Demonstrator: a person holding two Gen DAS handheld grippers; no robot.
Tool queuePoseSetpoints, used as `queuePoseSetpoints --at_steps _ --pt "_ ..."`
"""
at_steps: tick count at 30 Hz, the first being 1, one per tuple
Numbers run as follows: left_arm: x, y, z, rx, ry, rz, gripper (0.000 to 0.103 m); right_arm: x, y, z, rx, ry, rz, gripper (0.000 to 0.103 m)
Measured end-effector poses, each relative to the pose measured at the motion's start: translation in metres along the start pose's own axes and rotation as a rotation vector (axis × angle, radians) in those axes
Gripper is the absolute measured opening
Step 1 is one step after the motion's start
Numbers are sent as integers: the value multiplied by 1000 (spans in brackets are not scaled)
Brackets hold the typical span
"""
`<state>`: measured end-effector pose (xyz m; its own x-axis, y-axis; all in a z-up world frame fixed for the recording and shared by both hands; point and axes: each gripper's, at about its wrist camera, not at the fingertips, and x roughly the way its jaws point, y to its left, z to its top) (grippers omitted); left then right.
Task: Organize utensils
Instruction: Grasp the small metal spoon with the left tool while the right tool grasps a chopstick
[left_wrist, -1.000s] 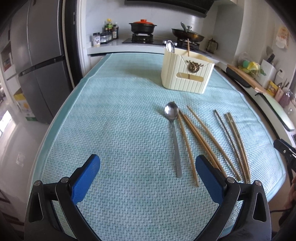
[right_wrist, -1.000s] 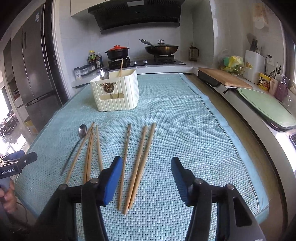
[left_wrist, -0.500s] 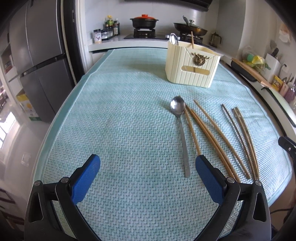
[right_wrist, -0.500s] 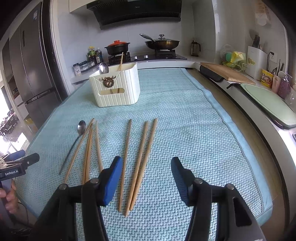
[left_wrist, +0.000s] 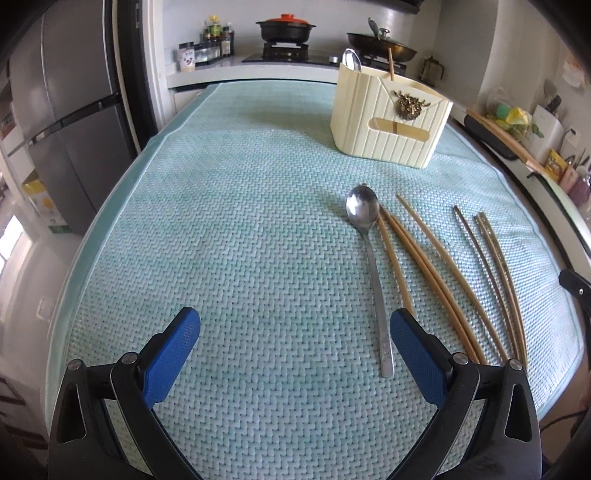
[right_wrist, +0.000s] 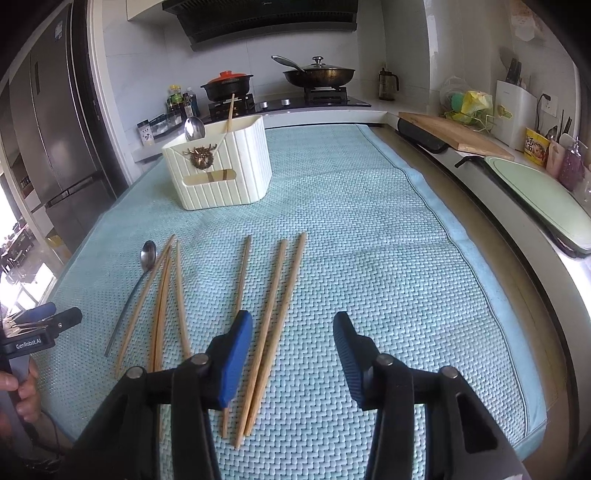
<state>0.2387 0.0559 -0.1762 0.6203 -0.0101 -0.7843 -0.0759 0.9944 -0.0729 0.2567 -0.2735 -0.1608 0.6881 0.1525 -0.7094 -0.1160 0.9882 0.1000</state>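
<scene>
Jaws wide; chopsticks (left_wrist: 424, 254) beside spoon (left_wrist: 364, 214), holder (left_wrist: 388, 122) beyond

Two handheld grippers, black plastic frames. Left gripper (left_wrist: 295, 332): blue ribbed pads (left_wrist: 171, 354), silver pivot screws on black linkage arms, triangular cutouts in the frame. Right gripper (right_wrist: 293, 354): same blue pads (right_wrist: 234, 362), same silver screws. White "GenRobot.AI" lettering on left gripper body in right view. Bare-skinned hand (right_wrist: 22, 387) on its grey handle.

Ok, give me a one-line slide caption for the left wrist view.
Open left gripper hovers over teal mat near loose spoon and chopsticks, cream utensil holder beyond.
</scene>
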Motion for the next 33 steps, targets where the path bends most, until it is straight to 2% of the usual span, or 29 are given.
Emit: queuePoseSetpoints --at_steps 4,6,12,19,26,30,32,33 --pt "7 1 5 3 10 1 102 32 -8 16 8 49 16 45" --pt "11 1 8 8 13 3 102 47 -10 23 12 71 17 39" --pt "28 -5 19 37 39 -4 102 89 -10 40 20 142 38 37" --pt "56 -20 36 95 66 -42 102 86 -11 43 55 133 59 37" --pt "95 -38 53 160 103 -22 102 71 -15 43 48 109 50 37" --pt "106 -44 65 173 83 -30 102 67 -17 48 51 97 46 37" --pt "110 -48 71 182 73 -39 99 69 -18 50 54 98 45 37" --pt "111 -49 73 187 68 -48 91 69 -19 50 56 99 44 37"
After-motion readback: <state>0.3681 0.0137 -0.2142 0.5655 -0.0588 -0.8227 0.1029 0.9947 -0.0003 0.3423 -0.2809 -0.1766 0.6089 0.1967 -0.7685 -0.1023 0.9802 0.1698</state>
